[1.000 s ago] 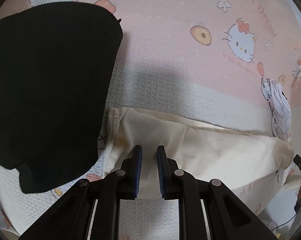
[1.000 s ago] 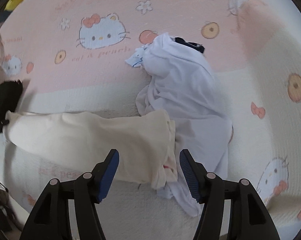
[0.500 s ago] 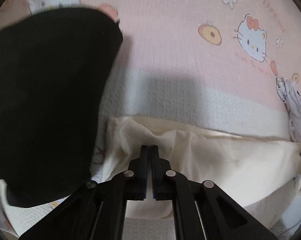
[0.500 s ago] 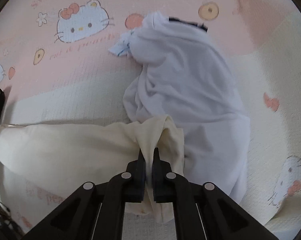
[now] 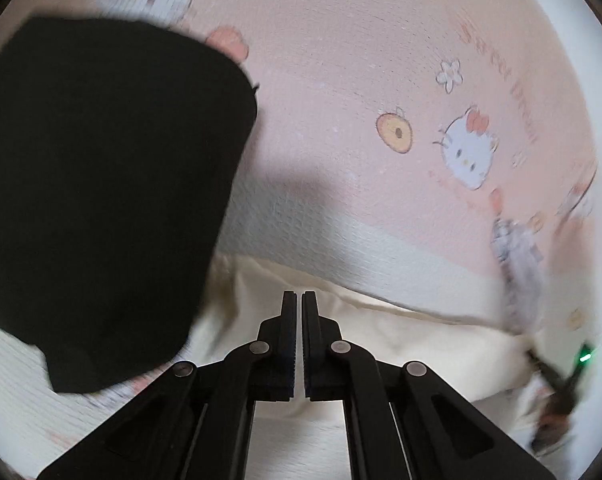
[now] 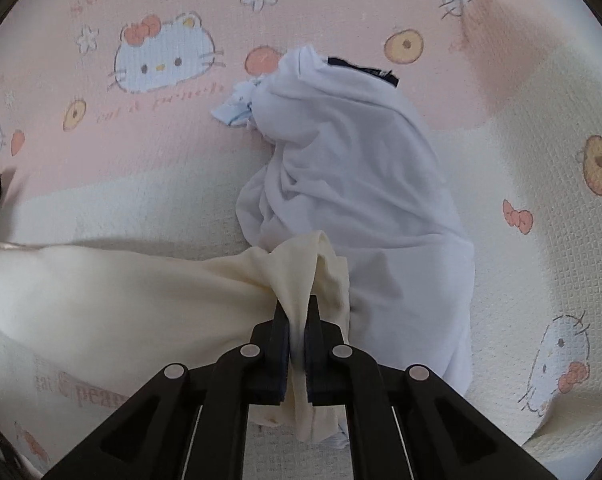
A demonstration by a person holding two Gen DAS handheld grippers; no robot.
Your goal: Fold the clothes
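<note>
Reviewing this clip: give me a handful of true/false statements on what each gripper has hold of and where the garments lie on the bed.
1. The right gripper is clamped on a bunched fold of the cream garment. True.
2. The left gripper stands wide open above the cloth. False: its jaws are shut at the cream garment's other end, though the pinch itself is hidden.
3. The white garment lies folded flat in a neat square. False: it is a crumpled heap, beside and partly under the cream garment's end.
4. A black garment lies left of the left gripper in the left wrist view. True.
5. The clothes lie on a pink and cream cartoon-cat sheet. True.
</note>
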